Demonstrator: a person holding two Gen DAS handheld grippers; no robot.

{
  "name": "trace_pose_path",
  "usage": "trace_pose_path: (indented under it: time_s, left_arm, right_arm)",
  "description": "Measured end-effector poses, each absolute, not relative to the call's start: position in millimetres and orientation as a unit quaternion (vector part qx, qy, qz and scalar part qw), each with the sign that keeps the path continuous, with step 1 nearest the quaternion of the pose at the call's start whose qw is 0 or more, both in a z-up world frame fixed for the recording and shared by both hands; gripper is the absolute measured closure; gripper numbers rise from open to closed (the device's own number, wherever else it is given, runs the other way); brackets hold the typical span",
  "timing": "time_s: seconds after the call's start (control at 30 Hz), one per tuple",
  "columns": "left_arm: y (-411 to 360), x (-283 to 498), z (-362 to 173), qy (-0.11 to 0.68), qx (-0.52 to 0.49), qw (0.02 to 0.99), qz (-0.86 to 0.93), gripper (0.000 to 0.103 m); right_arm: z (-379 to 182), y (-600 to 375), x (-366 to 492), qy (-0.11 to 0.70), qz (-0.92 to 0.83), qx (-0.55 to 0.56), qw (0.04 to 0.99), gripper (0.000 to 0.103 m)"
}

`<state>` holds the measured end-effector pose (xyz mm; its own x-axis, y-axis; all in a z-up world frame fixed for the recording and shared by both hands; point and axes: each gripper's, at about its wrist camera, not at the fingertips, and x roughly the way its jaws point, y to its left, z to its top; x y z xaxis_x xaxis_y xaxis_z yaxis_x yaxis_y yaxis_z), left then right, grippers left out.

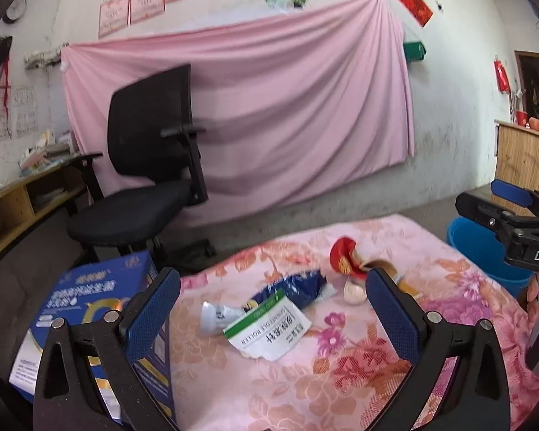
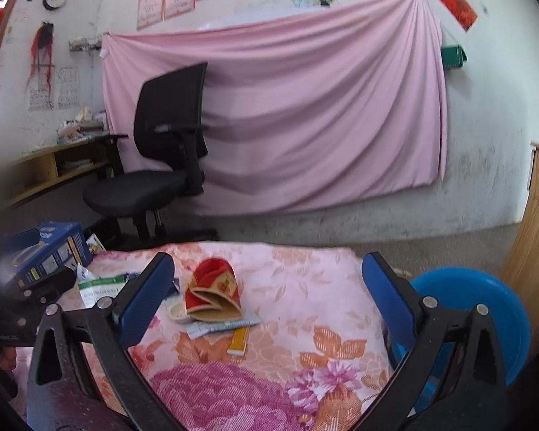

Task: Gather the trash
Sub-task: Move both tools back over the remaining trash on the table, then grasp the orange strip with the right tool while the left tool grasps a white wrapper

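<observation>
Trash lay scattered across the worktop [image 1: 377, 377], which was covered in a pink flowered cloth, and none of it looked collected yet. Near the middle sat a torn white-and-green paper packet [image 1: 269, 327], overlapping a crumpled blue wrapper [image 1: 294, 289] and a small silver-white sachet [image 1: 217, 318]. Farther toward the right side a crushed red paper cup [image 2: 212, 294] rested on its side, with a small pale lid [image 2: 178, 312] touching it and a yellow strip [image 2: 240, 341] and a flattened pale wrapper [image 2: 219, 327] beneath and in front of it. A blue carton [image 1: 97, 287] stood at the left edge of the worktop; whether it counted as trash or as a container could not be told.

The left claw [image 1: 273, 307] hovered above the packet pile with its blue pads wide apart and nothing between them. The right claw [image 2: 267, 291] was likewise spread and empty, aimed at the red cup. A blue bucket [image 2: 478, 309] stood just beside the worktop on the right, probably the place for the trash; its inside was not visible, so whether anything had already gone in could not be said.

Judging by this, the task seemed at or near its start: every visible piece remained on the cloth, and each one would have to be gripped and carried to the bucket. The thin flat wrappers looked likely to be the harder pickups.
</observation>
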<state>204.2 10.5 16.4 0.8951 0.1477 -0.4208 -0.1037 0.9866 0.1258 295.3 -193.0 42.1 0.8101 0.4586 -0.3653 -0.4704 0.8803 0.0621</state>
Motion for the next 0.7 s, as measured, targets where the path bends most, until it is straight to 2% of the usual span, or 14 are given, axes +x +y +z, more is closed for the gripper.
trace_pose_path:
  time_s: [0.47,0.57,0.7]
  left_arm:
    - [26.9,251.5,-18.6,0.369,-0.004,0.927,0.067,0.003]
    - [31.7,257.0,-22.7,0.382,-0.021,0.922,0.061,0.011]
    - [30.6,265.5,-31.3,0.408,-0.019,0.911,0.059,0.038]
  right_arm:
    - [-12.7,-164.9,346.7,0.392,0.276,-0.049,0.876,0.001]
    - [-22.9,-160.6,353.8,0.424,0.288,-0.047,0.857,0.005]
    - [-36.2,-155.5,360.5,0.461,0.303,-0.047,0.833,0.007]
